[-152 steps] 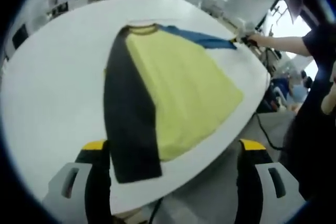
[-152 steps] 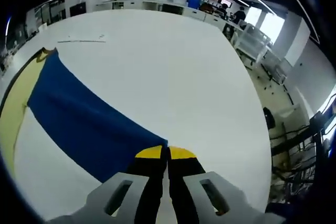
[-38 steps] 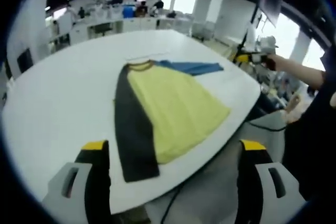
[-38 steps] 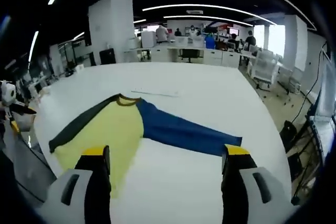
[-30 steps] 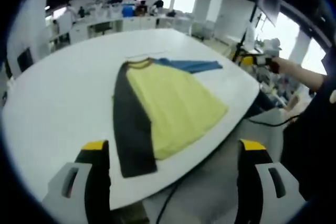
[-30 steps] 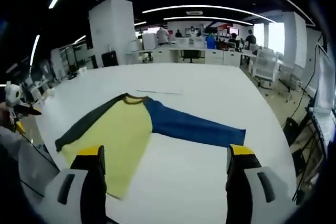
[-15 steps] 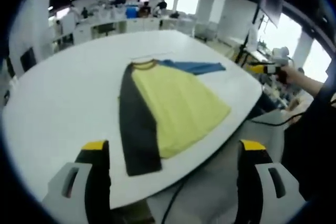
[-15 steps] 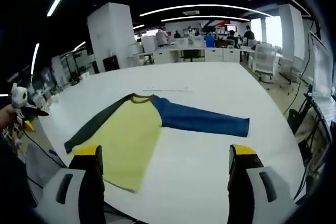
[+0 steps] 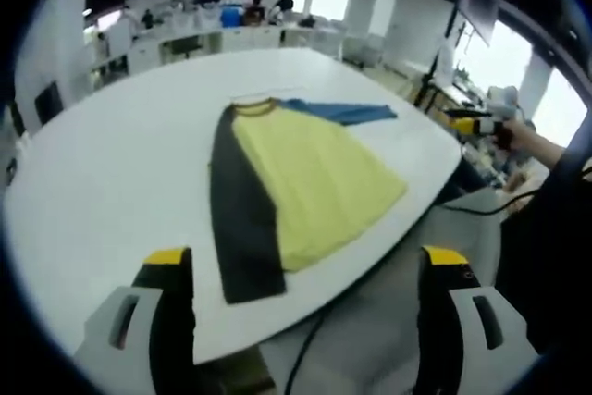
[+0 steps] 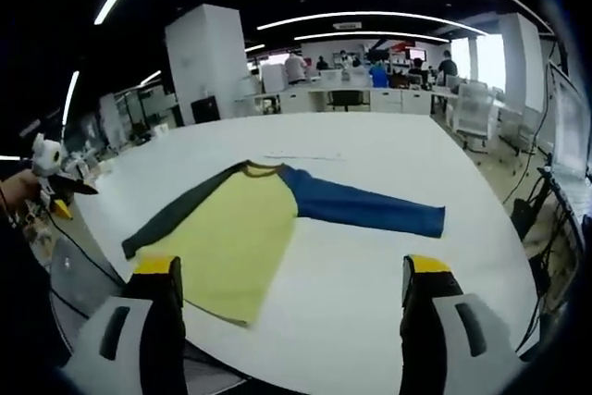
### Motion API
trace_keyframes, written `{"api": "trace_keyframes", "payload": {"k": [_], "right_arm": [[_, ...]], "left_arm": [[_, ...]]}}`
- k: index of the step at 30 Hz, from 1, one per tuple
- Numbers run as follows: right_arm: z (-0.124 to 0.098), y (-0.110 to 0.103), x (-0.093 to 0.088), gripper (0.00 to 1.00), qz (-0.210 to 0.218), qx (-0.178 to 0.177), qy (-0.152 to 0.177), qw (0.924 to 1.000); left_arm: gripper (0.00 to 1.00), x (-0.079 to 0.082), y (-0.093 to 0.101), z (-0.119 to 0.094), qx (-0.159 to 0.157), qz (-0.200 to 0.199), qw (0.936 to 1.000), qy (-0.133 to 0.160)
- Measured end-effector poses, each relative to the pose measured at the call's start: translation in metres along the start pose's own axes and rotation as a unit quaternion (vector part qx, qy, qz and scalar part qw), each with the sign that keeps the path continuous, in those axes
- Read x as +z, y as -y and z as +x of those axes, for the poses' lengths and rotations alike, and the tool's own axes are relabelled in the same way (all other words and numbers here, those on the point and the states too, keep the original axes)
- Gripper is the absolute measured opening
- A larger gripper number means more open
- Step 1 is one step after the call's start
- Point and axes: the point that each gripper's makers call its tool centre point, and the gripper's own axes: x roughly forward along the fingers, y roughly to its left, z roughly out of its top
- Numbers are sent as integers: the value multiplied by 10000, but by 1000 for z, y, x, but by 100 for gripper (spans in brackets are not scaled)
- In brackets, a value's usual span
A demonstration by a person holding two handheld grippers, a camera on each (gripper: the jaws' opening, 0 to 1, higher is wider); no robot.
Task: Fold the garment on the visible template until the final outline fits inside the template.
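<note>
Barely begun: raglan shirt flat on white bench, blue sleeve toward three o'clock unfolded, left tool and right tool spread, holding nothing.

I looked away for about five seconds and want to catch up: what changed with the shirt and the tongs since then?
The right tongs let go of the blue sleeve, opened, and pulled back from the table. The left tongs stayed open and off the cloth. The shirt lies flat as before, both sleeves spread out and not yet folded.
</note>
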Motion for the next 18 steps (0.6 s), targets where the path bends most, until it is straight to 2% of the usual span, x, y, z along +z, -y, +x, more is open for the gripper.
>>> {"api": "trace_keyframes", "payload": {"k": [8,18], "right_arm": [[3,2,6,99,-17,19,-14,10000],[5,-1,2,98,15,34,-88,10000]], "left_arm": [[97,-2,-4,-3,25,-27,10000,18],[97,-6,-6,-3,22,-49,10000,-28]]}}
